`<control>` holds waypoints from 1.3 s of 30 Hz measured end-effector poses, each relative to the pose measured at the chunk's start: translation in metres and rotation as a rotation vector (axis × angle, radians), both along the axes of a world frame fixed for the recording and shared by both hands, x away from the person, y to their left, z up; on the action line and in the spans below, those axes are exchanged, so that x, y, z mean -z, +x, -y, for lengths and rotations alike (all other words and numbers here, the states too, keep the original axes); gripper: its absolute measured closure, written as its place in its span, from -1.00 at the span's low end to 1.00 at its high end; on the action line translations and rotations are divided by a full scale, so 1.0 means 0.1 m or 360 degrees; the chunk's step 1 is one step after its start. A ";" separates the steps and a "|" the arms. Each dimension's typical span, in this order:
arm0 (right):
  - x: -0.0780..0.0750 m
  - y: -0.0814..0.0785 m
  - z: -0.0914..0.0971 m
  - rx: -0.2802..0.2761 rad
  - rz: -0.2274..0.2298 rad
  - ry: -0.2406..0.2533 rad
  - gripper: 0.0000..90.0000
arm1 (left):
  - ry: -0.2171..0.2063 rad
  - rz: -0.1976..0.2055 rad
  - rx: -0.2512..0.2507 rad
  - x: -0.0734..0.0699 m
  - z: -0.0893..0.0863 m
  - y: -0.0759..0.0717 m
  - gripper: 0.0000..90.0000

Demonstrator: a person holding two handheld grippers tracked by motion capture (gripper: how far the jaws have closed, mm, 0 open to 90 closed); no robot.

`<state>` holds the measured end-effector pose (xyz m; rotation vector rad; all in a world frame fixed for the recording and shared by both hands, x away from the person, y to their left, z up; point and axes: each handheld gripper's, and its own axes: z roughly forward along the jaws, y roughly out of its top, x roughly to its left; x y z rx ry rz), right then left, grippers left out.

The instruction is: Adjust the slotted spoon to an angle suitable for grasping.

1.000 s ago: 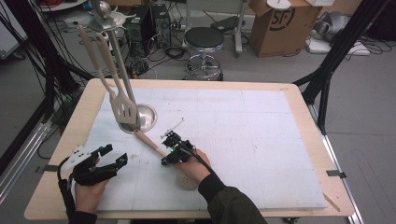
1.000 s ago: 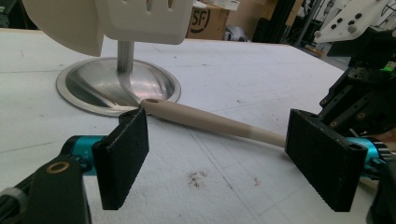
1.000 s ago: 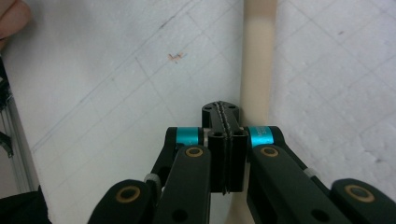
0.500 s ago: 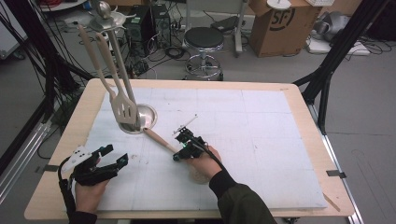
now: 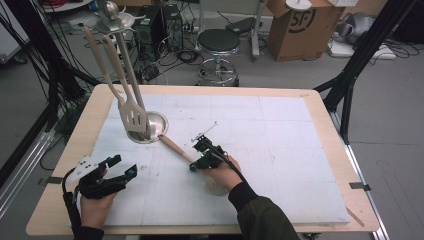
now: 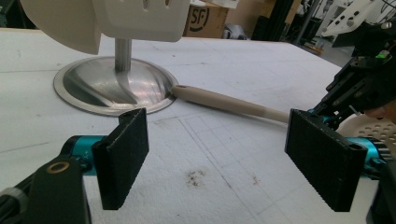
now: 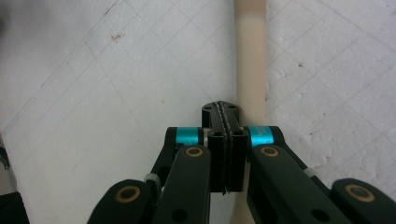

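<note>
spoon [image 5: 176,149] lies flat on the table [image 5: 280,125] at frame centre, long axis diagonal, handle tip toward the stand base [image 5: 157,124] upper left. right tool [image 5: 198,161] jaws together above the handle; left tool [image 5: 122,167] jaws apart, empty.

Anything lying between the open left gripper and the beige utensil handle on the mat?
No. In the left gripper view, bare white mat with a few dark specks lies between the left gripper and the handle.
</note>
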<state>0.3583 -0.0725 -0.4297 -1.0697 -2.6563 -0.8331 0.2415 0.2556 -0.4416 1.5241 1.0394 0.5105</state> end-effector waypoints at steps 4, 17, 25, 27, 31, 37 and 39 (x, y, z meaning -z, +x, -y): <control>0.00 0.01 0.02 -0.0004 0.0007 -0.0017 1.00 | -0.0002 0.0000 -0.0001 0.00 0.00 0.00 -0.51; -0.11 -0.03 0.05 -0.0030 0.0002 0.0173 0.92 | 0.0021 -0.0009 0.0011 0.01 0.03 0.02 -0.51; -0.17 -0.01 0.13 0.0032 0.0057 0.0247 0.52 | 0.0022 -0.0005 0.0006 0.01 0.03 0.02 -0.51; -0.18 -0.01 0.14 0.0047 0.0059 0.0252 0.41 | 0.0022 -0.0004 0.0006 0.01 0.03 0.02 -0.51; -0.18 0.01 0.18 0.0079 0.0070 0.0233 0.31 | 0.0020 -0.0004 0.0008 0.01 0.03 0.02 -0.51; -0.19 0.00 0.18 0.0073 0.0100 0.0163 0.18 | 0.0019 -0.0003 0.0016 0.01 0.05 0.03 -0.51; -0.19 0.00 0.18 0.0071 0.0107 0.0149 0.18 | 0.0017 -0.0009 0.0017 0.01 0.05 0.03 -0.51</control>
